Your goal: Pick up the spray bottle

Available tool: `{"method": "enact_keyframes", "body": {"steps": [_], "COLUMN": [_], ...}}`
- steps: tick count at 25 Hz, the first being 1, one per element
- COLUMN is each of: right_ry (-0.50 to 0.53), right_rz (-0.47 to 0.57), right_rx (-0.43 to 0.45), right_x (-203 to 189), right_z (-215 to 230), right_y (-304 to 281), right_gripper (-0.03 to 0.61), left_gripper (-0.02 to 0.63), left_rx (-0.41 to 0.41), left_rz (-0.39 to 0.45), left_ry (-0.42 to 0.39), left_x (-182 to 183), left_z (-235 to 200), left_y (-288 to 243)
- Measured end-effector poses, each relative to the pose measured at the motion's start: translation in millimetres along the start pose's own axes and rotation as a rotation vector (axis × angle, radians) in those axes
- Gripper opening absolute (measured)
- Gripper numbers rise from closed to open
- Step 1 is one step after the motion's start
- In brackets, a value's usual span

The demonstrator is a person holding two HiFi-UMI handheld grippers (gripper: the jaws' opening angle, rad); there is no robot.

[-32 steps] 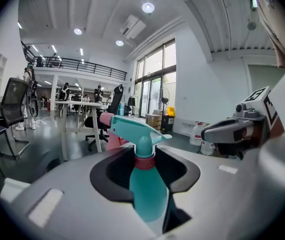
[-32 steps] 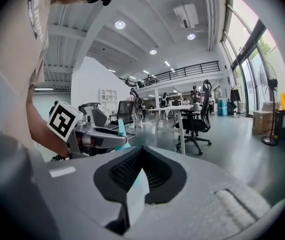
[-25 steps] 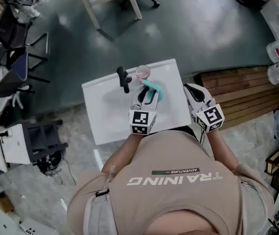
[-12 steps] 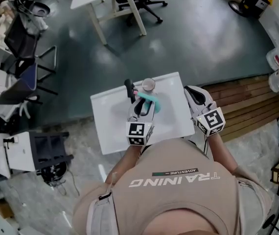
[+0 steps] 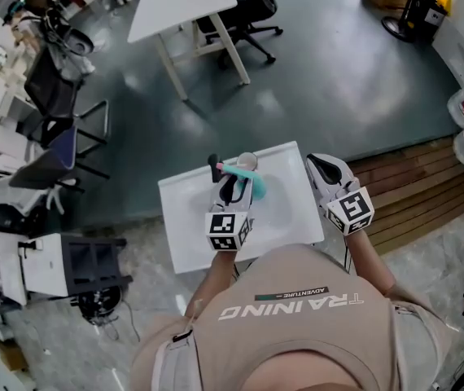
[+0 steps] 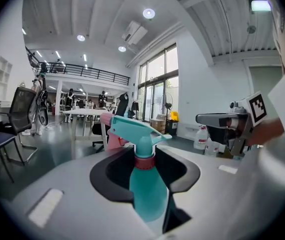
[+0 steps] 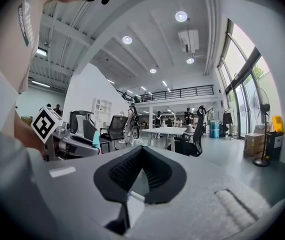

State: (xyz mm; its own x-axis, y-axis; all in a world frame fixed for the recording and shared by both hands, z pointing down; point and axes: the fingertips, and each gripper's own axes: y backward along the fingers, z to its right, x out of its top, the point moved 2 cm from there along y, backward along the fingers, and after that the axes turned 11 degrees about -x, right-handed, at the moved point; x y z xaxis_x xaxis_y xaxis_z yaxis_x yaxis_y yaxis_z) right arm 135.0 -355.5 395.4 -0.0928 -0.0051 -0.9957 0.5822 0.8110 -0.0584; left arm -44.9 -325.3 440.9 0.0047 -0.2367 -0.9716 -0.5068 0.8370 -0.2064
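Got the spray bottle (image 6: 145,184) pinched in the left gripper (image 5: 237,182), jaws spread wide around its teal body just below the red collar. Looks clear of the white table (image 5: 185,235). Could slide or twist out though: smooth round plastic, only two pads, top-heavy trigger head. Might also clip the pinkish cup (image 5: 247,162) right behind if swung forward. Over right, keeping the right gripper (image 5: 326,168) closed on nothing.

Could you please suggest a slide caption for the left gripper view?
The left gripper clamps the upright teal spray bottle between its jaws, with the right gripper alongside.
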Motion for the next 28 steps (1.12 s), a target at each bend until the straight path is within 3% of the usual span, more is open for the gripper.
{"method": "enact_keyframes", "body": {"steps": [7, 22, 28], "right_ry": [0.053, 0.012, 0.030], "right_rz": [-0.012, 0.005, 0.027], "right_rx": [0.048, 0.051, 0.043], "right_x": [-6.8, -10.7, 2.0], "right_z": [1.6, 8.5, 15.3], "right_y": [16.3, 8.2, 4.1], "right_gripper": [0.002, 0.002, 0.002], "left_gripper": [0.150, 0.150, 0.150], "left_rx": [0.009, 0.025, 0.028], "left_rz": [0.013, 0.008, 0.042], "left_ry": [-0.014, -0.034, -0.040], "left_x": [4.7, 9.6, 22.7], "left_z": [5.2, 13.7, 16.0], "left_y": [-11.7, -8.9, -13.2]}}
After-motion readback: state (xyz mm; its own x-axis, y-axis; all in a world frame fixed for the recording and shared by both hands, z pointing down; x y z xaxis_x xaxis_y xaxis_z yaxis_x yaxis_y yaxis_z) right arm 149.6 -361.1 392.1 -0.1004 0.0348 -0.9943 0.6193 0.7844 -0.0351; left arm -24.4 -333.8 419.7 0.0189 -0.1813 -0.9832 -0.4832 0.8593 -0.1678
